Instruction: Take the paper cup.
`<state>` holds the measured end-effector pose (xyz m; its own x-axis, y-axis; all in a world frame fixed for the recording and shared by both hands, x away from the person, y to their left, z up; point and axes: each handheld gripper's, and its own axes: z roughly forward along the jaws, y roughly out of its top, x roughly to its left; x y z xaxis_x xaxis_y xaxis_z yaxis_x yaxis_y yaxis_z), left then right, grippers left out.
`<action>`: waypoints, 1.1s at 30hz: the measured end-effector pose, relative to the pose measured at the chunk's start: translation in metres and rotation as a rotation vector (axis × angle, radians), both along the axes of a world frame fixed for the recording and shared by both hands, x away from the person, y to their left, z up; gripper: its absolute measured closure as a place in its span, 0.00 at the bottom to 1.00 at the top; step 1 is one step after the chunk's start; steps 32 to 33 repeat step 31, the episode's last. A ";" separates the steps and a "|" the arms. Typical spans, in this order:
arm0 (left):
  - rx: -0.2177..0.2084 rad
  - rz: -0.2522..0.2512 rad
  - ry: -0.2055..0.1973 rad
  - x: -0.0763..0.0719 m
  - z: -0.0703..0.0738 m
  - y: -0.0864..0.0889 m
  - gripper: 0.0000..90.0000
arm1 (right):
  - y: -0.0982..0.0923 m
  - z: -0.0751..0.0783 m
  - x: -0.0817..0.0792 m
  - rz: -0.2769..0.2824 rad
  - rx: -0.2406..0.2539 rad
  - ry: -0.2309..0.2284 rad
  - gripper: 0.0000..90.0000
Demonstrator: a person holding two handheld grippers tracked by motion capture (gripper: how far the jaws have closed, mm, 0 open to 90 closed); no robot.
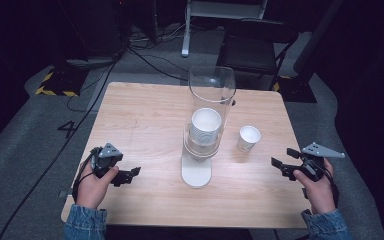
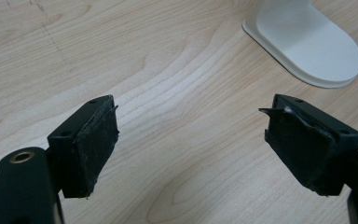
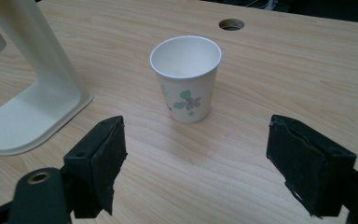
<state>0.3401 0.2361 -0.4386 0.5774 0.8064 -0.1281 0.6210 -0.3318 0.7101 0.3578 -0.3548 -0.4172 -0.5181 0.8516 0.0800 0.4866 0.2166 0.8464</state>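
Right of the white-based clear-tube cup dispenser (image 1: 200,150) stands a small flower-printed white paper cup (image 3: 186,77), upright, empty, apart from it. Both the left gripper (image 2: 191,140) and right gripper (image 3: 193,156) gape wide, holding nothing. Probably light and easily crushed, the cup suits a gentle mid-wall pinch.

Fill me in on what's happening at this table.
A person sits at a wooden table with a hand-held gripper in each hand, both open and holding nothing. The left hand-held gripper rests near the white base of a cup dispenser, whose clear tube holds stacked cups. The right hand-held gripper points at a single paper cup standing upright on the table, apart from its jaws. Nothing is grasped yet.
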 end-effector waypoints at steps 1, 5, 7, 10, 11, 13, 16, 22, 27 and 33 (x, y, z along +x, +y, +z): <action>-0.003 0.000 0.002 0.000 0.000 0.001 0.19 | -0.003 -0.001 -0.001 -0.003 -0.004 0.001 0.23; 0.000 0.004 0.005 0.000 0.000 0.003 0.19 | -0.012 -0.007 -0.002 -0.027 -0.032 -0.011 0.23; -0.001 0.005 0.004 0.000 0.000 0.004 0.19 | -0.020 -0.017 0.001 -0.040 -0.044 -0.013 0.23; -0.001 0.007 0.005 0.000 0.000 0.005 0.19 | -0.025 -0.027 0.004 -0.075 -0.023 0.003 0.23; -0.002 0.008 0.005 0.000 0.000 0.006 0.19 | -0.026 -0.029 0.005 -0.080 -0.027 0.003 0.23; 0.000 0.005 0.005 0.000 0.000 0.006 0.19 | -0.028 -0.034 0.006 -0.100 -0.048 -0.004 0.23; 0.004 0.004 0.006 0.000 0.000 0.005 0.19 | -0.030 -0.040 0.008 -0.112 -0.047 0.004 0.23; -0.002 0.001 0.013 0.000 -0.001 0.003 0.19 | -0.031 -0.046 0.010 -0.101 -0.054 0.011 0.19; 0.006 -0.003 0.011 0.000 -0.001 0.003 0.19 | -0.030 -0.048 0.010 -0.103 -0.067 0.000 0.18; 0.008 -0.003 0.010 0.000 -0.001 0.003 0.19 | -0.028 -0.048 0.010 -0.104 -0.075 -0.016 0.18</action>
